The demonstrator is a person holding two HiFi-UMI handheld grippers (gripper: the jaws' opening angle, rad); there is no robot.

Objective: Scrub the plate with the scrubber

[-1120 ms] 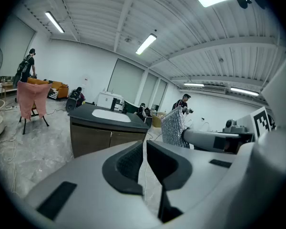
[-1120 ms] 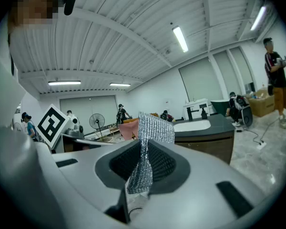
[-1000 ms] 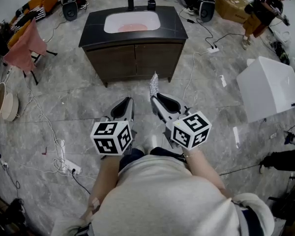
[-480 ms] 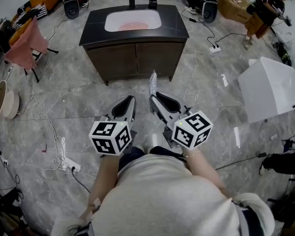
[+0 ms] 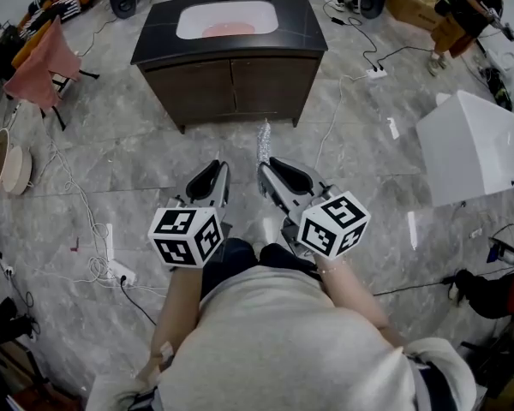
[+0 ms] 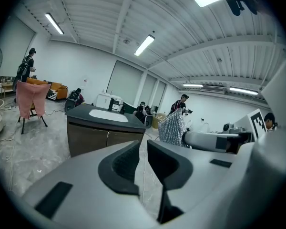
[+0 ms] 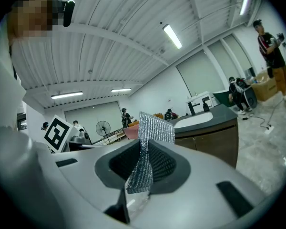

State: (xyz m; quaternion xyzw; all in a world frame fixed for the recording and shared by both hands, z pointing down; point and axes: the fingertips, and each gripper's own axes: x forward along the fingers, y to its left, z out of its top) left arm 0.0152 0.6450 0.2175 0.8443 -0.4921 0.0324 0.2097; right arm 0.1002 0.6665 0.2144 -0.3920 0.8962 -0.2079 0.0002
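Right gripper (image 5: pixel 265 171) clenched on the scrubber (image 5: pixel 263 142). The silvery mesh strip was pinched low between the jaws and its free end stood upright above the tips. Right gripper view confirmed this: scrubber (image 7: pixel 155 129) was pressed between both pads.

Left gripper (image 5: pixel 214 171) held nothing, its jaws drawn close with only a thin slit between them.

Both grippers hung side by side over the grey floor (image 5: pixel 111 144), well apart from the dark vanity tabletop (image 5: pixel 154 41). A pink shape (image 5: pixel 231 29) lay in the white basin (image 5: pixel 201 14) — too small to identify as the plate.
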